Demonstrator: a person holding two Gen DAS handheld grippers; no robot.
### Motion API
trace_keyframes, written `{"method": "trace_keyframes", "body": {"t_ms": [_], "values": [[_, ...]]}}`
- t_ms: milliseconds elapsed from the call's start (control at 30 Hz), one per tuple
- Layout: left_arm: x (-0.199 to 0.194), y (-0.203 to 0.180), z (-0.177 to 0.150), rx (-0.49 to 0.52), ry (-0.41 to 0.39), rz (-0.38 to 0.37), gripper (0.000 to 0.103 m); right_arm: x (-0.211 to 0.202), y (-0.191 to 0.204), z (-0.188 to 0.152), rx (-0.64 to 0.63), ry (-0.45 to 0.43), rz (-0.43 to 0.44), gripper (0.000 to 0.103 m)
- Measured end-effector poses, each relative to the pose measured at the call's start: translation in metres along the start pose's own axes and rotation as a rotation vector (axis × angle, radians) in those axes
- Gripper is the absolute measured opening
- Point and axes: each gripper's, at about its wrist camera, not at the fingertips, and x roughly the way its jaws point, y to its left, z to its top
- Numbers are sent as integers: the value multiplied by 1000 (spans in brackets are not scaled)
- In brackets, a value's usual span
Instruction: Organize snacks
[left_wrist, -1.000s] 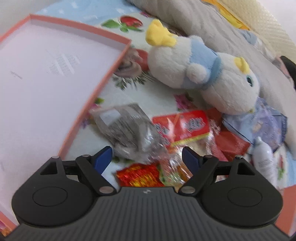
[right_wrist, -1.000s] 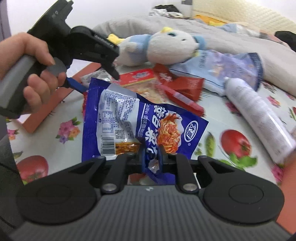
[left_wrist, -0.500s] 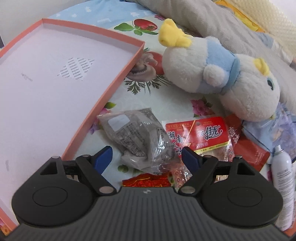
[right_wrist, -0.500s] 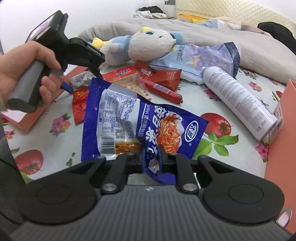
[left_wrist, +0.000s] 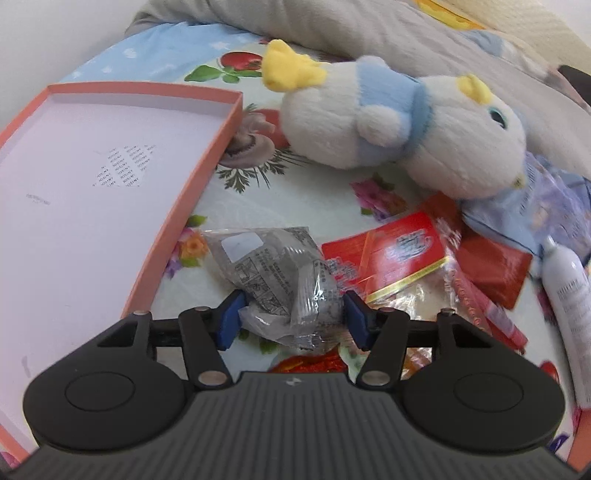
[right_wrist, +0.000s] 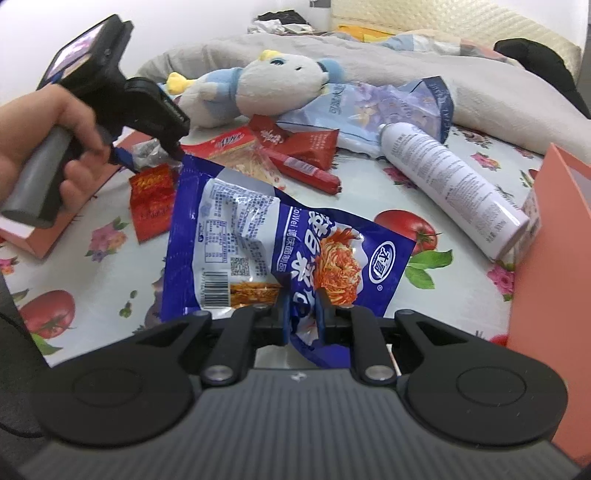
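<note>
plush toy (left_wrist: 402, 122), white spray can (right_wrist: 448, 188), grey blanket (right_wrist: 388, 62), floral cloth (right_wrist: 424, 295)

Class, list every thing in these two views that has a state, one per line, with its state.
Left tool: fingers around the grey packet, apparently pressing it.
Grey packet: crumpled, sealed.
Right tool: shut on the blue packet.
Blue packet: pinched at one edge.
Pink box: open, empty.
Spray can: lying down.
Plush toy: lying.

You can read "JOSINY" repeated inside the pink box lid (left_wrist: 110, 173), and "aiWei" beside Chinese characters on the blue noodle packet (right_wrist: 280, 258).
</note>
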Motion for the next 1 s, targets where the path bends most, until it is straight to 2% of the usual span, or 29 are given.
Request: {"method": "trace_keyframes", "body": {"t_ms": [367, 667, 833, 1000], "values": [[-46, 6, -18, 111, -42, -91, 63, -16, -4, -3, 93, -12, -59, 16], [-84, -6, -47, 208, -25, -190, 63, -33, -8, -5, 164, -7, -100, 16], [-101, -19, -62, 274, -52, -202, 63, -35, -11, -9, 178, 1, -105, 15], [-109, -26, -73, 317, -45, -220, 63, -41, -15, -12, 211, -14, -120, 15]]}}
